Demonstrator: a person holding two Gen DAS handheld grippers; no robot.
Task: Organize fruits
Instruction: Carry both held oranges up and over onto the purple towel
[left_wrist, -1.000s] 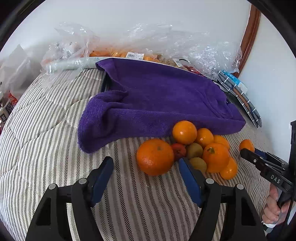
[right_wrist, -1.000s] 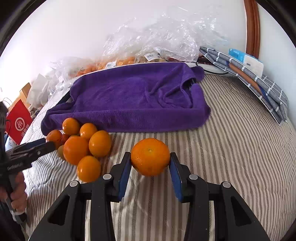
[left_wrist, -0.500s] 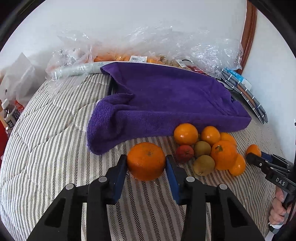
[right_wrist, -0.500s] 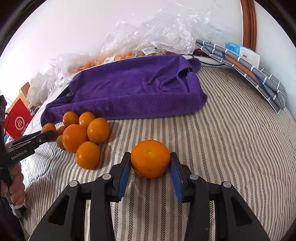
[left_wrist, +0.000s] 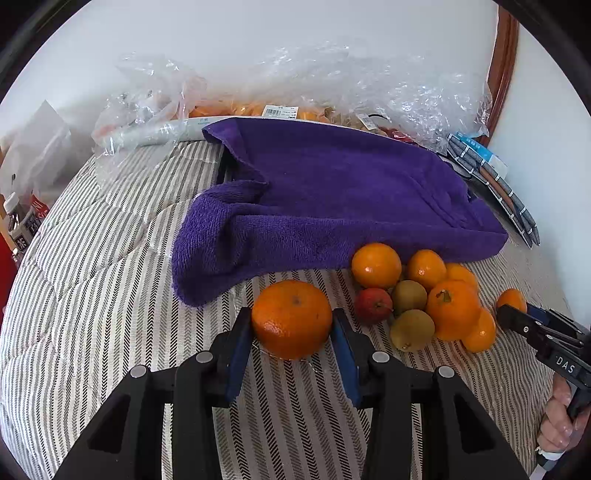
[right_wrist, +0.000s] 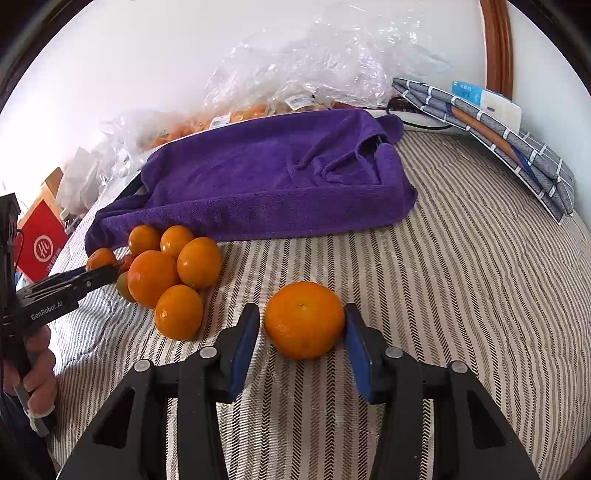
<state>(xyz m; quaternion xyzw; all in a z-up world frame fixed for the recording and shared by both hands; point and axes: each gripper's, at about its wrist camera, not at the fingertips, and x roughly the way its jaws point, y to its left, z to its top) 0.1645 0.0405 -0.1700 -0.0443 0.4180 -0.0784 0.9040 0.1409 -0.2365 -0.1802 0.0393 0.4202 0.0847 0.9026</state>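
My left gripper (left_wrist: 291, 325) is shut on a large orange (left_wrist: 291, 319) just above the striped bedcover. To its right lies a pile of fruit: several small oranges (left_wrist: 452, 308), a red apple (left_wrist: 373, 304) and two kiwis (left_wrist: 412, 330). In the right wrist view my right gripper (right_wrist: 301, 326) stands around a second large orange (right_wrist: 304, 319) resting on the cover; the left pad (right_wrist: 243, 341) is a little off the fruit, the right one touches it. The pile (right_wrist: 153, 277) lies to its left, with the left gripper (right_wrist: 92, 277) behind it.
A purple towel (left_wrist: 332, 199) drapes over something flat behind the fruit. Crinkled plastic bags (left_wrist: 314, 96) with more fruit line the wall. Folded plaid cloth (right_wrist: 498, 136) lies at the far right. A red bag (right_wrist: 40, 243) stands off the bed's left edge.
My left gripper closed on the large orange and drew it left from the pile. My right gripper lowered its orange onto the cover and its jaws eased apart.
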